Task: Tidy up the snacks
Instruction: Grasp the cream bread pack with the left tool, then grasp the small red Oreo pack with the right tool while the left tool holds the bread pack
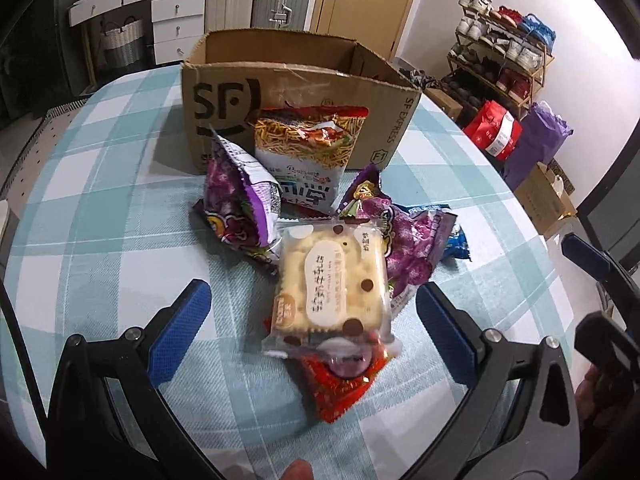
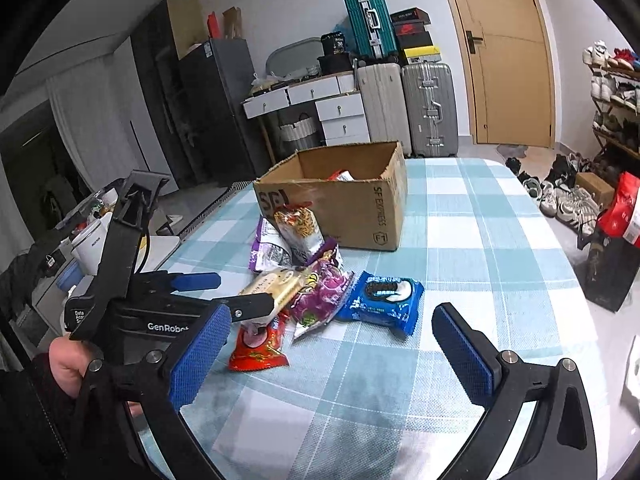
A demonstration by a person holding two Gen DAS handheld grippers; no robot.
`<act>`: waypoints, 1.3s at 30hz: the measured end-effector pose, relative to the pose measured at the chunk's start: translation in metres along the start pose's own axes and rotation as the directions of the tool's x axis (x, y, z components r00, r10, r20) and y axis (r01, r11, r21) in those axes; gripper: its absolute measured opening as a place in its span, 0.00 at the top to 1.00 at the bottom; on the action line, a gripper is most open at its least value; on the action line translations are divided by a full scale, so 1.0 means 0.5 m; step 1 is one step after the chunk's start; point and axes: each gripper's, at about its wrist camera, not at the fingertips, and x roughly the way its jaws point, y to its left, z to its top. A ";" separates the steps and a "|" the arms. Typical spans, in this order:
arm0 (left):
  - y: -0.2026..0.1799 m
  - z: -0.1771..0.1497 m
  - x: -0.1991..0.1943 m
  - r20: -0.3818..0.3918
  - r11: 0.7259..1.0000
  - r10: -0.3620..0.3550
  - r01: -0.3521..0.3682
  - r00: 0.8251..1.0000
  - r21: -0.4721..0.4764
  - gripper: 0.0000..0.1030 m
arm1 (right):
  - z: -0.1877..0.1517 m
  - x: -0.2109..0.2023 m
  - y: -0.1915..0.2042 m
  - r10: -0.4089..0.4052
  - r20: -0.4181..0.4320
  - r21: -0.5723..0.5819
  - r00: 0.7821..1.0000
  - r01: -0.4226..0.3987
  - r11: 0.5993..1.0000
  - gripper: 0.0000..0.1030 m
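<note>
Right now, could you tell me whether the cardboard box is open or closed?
Open: the cardboard box has no flaps over its top, and a snack packet shows inside.

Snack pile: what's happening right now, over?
Left gripper open around cracker pack. Right gripper open, empty. Cardboard box waiting behind pile. Nothing blocking.

A wooden door [image 2: 506, 68] is set in a white wall [image 2: 288, 4] at the back of the room. Left of the door, two upright suitcases [image 2: 404, 108] are stood side by side, with a teal case [image 2: 366, 22] and boxes stacked on top. Further left of the door, a white drawer unit [image 2: 320, 108] and a dark tall cabinet [image 2: 216, 108] are seen. Right of the door, a shoe rack [image 1: 504, 52] is loaded with shoes, and more shoes [image 2: 560, 196] are scattered on the pale floor.
</note>
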 end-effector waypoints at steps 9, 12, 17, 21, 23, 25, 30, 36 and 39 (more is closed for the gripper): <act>0.004 0.021 0.072 -0.048 0.999 0.027 -0.028 0.998 -0.018 0.03 | -0.010 0.023 -0.025 0.008 -0.022 0.027 1.000 -0.007 1.000 0.01; 0.002 0.027 0.088 -0.062 1.000 0.017 -0.018 0.998 -0.015 0.17 | -0.012 0.026 -0.030 0.009 -0.023 0.033 1.000 -0.009 0.999 0.01; -0.007 0.036 0.114 -0.091 0.999 -0.027 0.026 0.995 -0.019 0.43 | -0.016 0.025 -0.033 0.015 -0.020 0.042 1.000 -0.014 0.999 0.01; -0.023 0.040 0.120 -0.078 0.999 -0.033 0.033 0.996 0.002 0.45 | -0.018 0.023 -0.035 0.012 -0.019 0.045 1.000 -0.011 0.999 0.01; -0.031 0.034 0.117 -0.074 0.999 -0.030 0.031 0.997 0.007 0.45 | -0.019 0.019 -0.036 0.014 -0.017 0.048 1.000 -0.014 0.999 0.01; -0.036 0.035 0.118 -0.071 0.999 -0.033 0.033 0.997 0.008 0.45 | -0.020 0.017 -0.034 0.013 -0.014 0.045 1.000 -0.012 0.999 0.01; -0.034 0.030 0.100 -0.054 0.999 -0.040 0.040 0.998 0.011 0.45 | -0.023 0.014 -0.029 0.013 -0.011 0.041 1.000 -0.013 0.999 0.01; -0.036 0.014 0.071 -0.027 0.999 -0.040 0.040 0.999 0.017 0.45 | -0.025 0.013 -0.025 0.011 -0.011 0.038 1.000 -0.010 0.999 0.01; -0.035 -0.002 0.051 -0.008 0.999 -0.043 0.043 0.999 0.030 0.45 | -0.024 0.013 -0.023 0.013 -0.013 0.039 1.000 -0.013 0.999 0.01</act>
